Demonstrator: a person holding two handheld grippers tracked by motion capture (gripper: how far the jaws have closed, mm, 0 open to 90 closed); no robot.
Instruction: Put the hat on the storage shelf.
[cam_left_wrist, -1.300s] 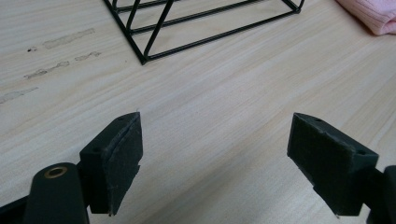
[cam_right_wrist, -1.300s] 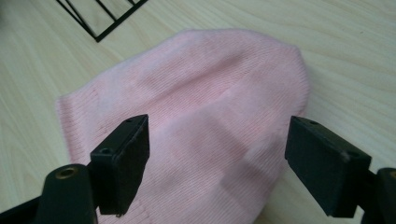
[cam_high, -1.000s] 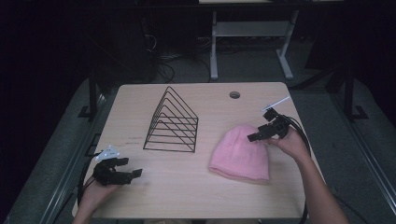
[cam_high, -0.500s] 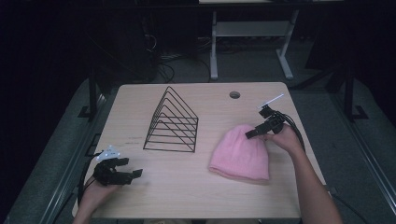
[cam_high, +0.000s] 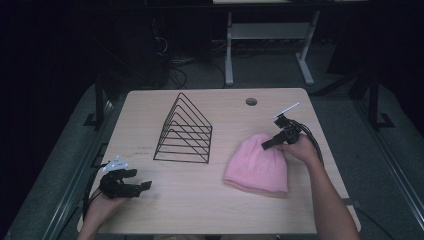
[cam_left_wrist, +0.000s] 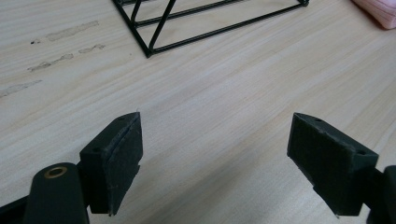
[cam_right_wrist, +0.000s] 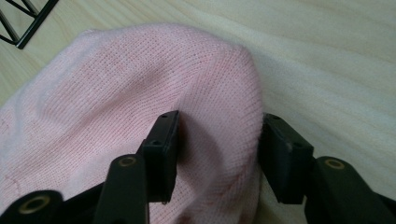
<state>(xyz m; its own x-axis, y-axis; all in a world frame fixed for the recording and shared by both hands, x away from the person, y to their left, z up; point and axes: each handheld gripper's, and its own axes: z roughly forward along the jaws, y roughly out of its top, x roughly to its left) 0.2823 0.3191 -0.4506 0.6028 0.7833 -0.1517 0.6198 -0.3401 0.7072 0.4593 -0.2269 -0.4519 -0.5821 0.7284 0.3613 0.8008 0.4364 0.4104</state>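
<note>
Pink knitted wool hat (cam_right_wrist: 140, 107) is sitting between the two black jaws of the right gripper (cam_right_wrist: 217, 140), which are pressing into a fold of its rounded top from either side, one jaw sinking into the knit and the other lying against the hat's edge next to the bare wood; the jaws are closing on the fabric but are not fully together. In the high view the right gripper (cam_high: 274, 142) is resting at the far right edge of the hat (cam_high: 257, 165), with the person's right hand (cam_high: 300, 150) wrapped around it and the forearm coming in from the lower right. The hat is lying flat on the right half of the light wooden table (cam_high: 200, 210), its ribbed brim facing the person's side. Just to its left, apart from it, a black wire triangular rack (cam_high: 185, 130) is standing upright near the middle of the table. The left gripper (cam_left_wrist: 215, 154) is holding nothing, its jaws spread wide over bare wood, with a corner of the wire rack (cam_left_wrist: 154, 37) and a sliver of the hat (cam_left_wrist: 378, 9) lying beyond them. In the high view the left gripper (cam_high: 131, 187) is lying low near the table's front left corner, well apart from the hat, held by the left hand (cam_high: 100, 202).
</note>
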